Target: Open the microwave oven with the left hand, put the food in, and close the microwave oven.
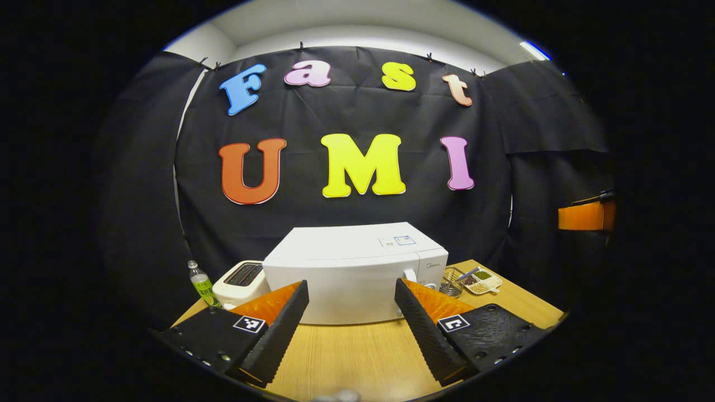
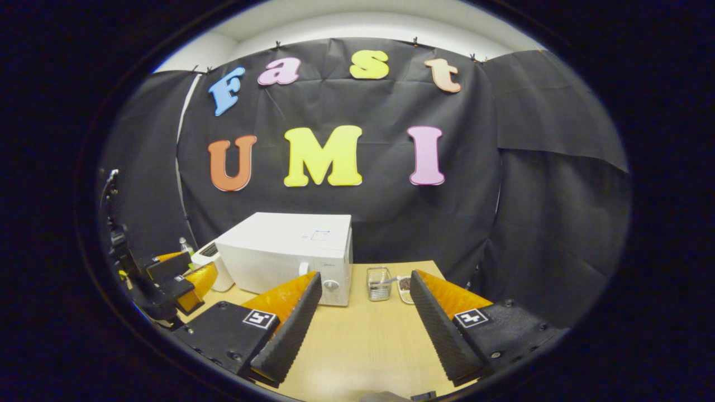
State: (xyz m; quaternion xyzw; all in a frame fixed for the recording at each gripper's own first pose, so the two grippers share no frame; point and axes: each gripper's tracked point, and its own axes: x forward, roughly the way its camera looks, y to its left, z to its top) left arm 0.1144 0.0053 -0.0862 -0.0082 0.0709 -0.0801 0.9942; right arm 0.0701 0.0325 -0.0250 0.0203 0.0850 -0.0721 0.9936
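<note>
Left gripper view faces the white box-shaped microwave oven (image 1: 346, 273) squarely; it sits shut at the back of the pale wooden bench (image 1: 363, 357), well ahead of the left gripper (image 1: 351, 318), whose black ribbed fingers are spread wide and hold nothing. The door's white handle (image 1: 410, 274) stands at its right edge, beside the dial, so I'd bring the left gripper in toward that side, pinch the handle squarely and pull on an arc. In the right gripper view the right gripper (image 2: 366, 318) is likewise spread and empty, pointing at the small white tray of food (image 2: 405, 287) and the wire basket (image 2: 379, 283) just right of the oven. A white toaster (image 1: 240, 282) and a green-labelled plastic bottle (image 1: 202, 286) crowd the oven's left, clear of the door's swing, I judge.
</note>
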